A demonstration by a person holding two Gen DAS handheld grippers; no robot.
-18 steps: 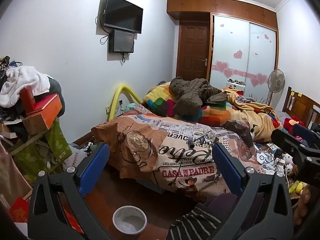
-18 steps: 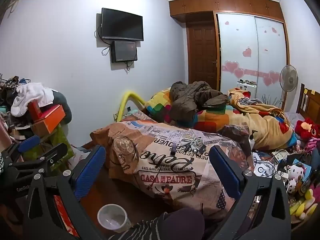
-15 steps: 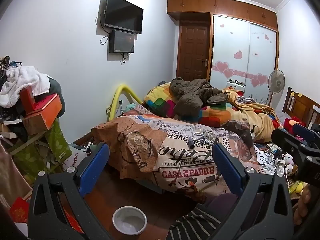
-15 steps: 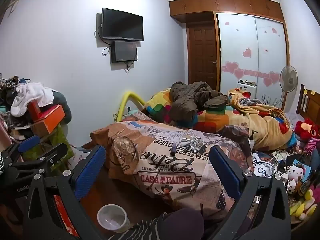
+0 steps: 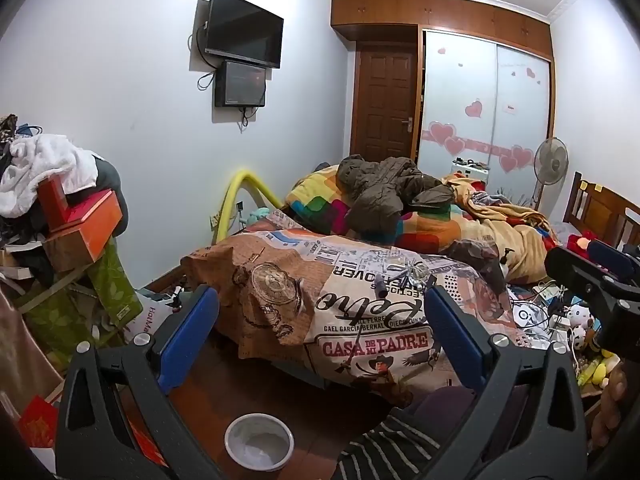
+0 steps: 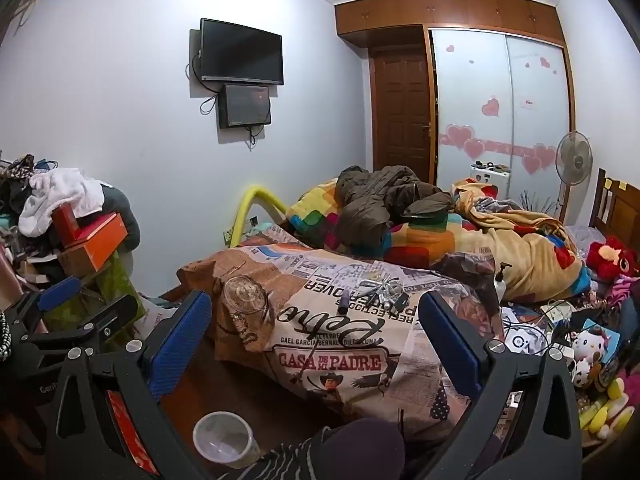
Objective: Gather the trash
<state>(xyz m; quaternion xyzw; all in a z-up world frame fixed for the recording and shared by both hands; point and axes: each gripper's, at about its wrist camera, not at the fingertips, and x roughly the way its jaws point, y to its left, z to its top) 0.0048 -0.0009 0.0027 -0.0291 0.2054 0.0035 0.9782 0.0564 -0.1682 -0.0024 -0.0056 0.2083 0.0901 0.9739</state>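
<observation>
Left gripper (image 5: 320, 330) wide open, nothing betw. pads. White bin (image 5: 259, 442) on floor, low betw. its fingers, nearer left one, just in front of bed (image 5: 360, 300). Right gripper (image 6: 316, 328) also wide, empty; bin (image 6: 224, 438) below its left finger. Small clutter (image 6: 380, 294) on bed, apart from both.

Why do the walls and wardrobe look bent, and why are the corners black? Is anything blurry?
Left wrist view: fisheye lens bows the wardrobe and wall; black corners are the lens rim; the open left tongs look oversized; the room is sharp. Right wrist view: same bending, even indoor light, faint reflection on the TV, right tongs open and huge up close.
</observation>
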